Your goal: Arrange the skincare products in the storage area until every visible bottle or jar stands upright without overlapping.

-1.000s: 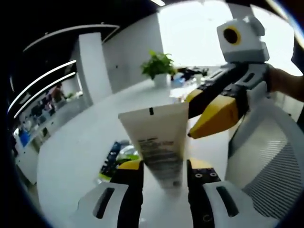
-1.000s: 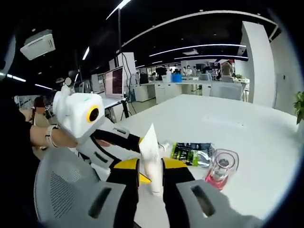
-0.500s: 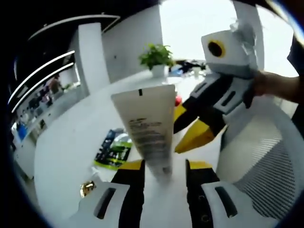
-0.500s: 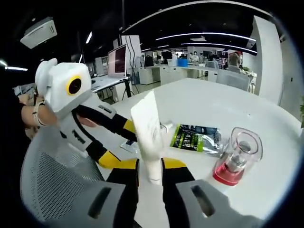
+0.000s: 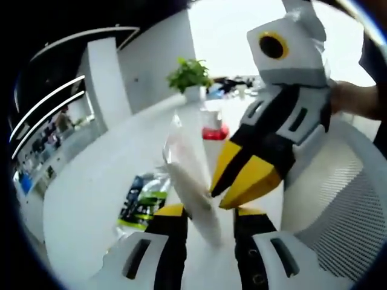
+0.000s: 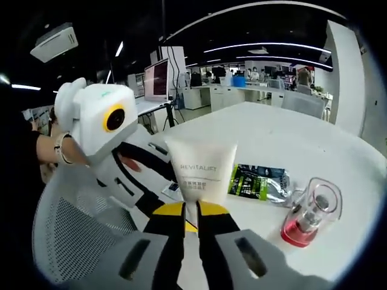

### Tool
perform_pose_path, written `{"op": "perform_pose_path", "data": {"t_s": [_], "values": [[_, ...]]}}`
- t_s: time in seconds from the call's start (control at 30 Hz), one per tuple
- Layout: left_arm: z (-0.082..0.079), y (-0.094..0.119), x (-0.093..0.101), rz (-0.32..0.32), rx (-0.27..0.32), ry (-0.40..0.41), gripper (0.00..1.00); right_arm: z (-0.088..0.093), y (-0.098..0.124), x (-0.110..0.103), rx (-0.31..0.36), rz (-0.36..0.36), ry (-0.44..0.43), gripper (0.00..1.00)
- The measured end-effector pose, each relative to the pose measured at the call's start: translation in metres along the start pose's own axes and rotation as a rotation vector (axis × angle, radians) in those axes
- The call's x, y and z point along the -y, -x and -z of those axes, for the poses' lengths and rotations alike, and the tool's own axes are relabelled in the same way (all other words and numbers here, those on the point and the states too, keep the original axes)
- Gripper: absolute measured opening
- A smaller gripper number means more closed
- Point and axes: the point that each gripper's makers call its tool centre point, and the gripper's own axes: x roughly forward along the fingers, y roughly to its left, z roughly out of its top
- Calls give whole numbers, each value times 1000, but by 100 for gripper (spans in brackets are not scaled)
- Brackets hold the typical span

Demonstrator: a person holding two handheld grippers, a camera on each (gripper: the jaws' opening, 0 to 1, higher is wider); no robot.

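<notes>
Turned since a second ago, one white tube [image 6: 199, 171] now faces the right view, reading REVITALIFT.
Right hand-held gripper [image 6: 191, 217] pinches its base; left hand-held gripper [image 5: 207, 219] seemingly too, blurred.

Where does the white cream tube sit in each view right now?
Left gripper view: white tube at centre, seen edge-on, slanting up from the left tongs.
Right gripper view: tube at centre, label facing the camera, above the right tongs.
Shared landmark: green-and-black packet lying on the white table.
</notes>
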Motion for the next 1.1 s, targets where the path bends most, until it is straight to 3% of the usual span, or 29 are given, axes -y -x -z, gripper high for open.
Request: {"op": "perform_pose_path", "data": {"t_s": [0.1, 0.33, 0.63, 0.97, 1.1], "values": [[1, 0, -5, -10, 8, -8, 17, -3, 0, 3, 3, 5, 5, 6], [8, -5, -4, 16, 2, 43, 16, -4, 2, 3, 0, 8, 12, 8], [21, -6, -3, 25, -33, 29, 17, -1, 32, 10, -8, 44, 25, 9], [22, -7, -7, 55, -34, -9, 16, 31, 66, 34, -82, 98, -15, 13], [17, -12, -4, 116, 14, -58, 15, 44, 77, 51, -99, 137, -48, 15]]}}
